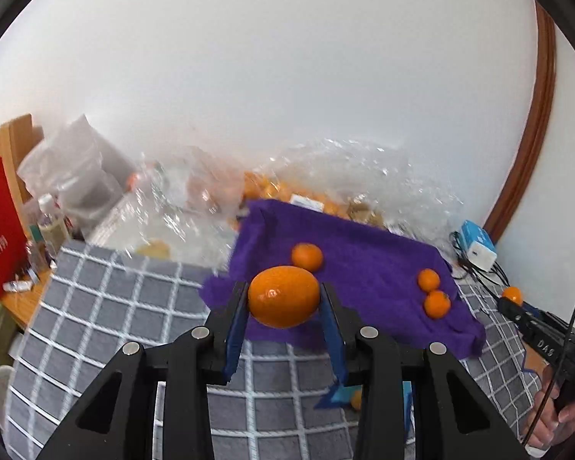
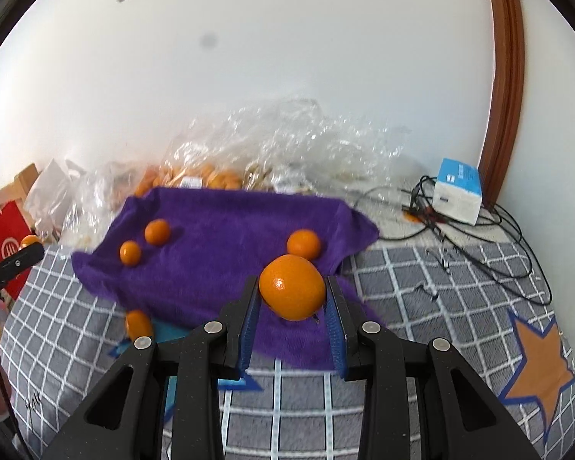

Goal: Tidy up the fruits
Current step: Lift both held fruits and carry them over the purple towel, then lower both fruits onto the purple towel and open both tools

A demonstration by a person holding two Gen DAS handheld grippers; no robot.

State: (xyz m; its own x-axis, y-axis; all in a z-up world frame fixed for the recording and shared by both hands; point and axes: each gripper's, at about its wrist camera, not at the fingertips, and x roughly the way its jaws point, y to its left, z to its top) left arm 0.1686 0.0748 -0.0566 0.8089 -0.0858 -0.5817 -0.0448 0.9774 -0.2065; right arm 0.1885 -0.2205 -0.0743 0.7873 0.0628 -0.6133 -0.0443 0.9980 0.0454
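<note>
Being clamped between blue pads of left gripper (image 1: pixel 283 299): oval orange (image 1: pixel 283 296), raised above purple towel (image 1: pixel 364 245). Round orange (image 2: pixel 292 287) being pinched likewise by right gripper (image 2: pixel 292 295), over towel's near edge. Three small oranges (image 1: pixel 428 280) being left lying on towel. One more orange (image 2: pixel 138 324) being left on grey checked cloth (image 2: pixel 76 306), just beside towel's corner. Clear bags of fruit (image 2: pixel 218 176) lying behind towel.

Orange fruits (image 1: pixel 283 296) on purple towel (image 1: pixel 364 253), grey white-checked cloth (image 1: pixel 107 299)
</note>
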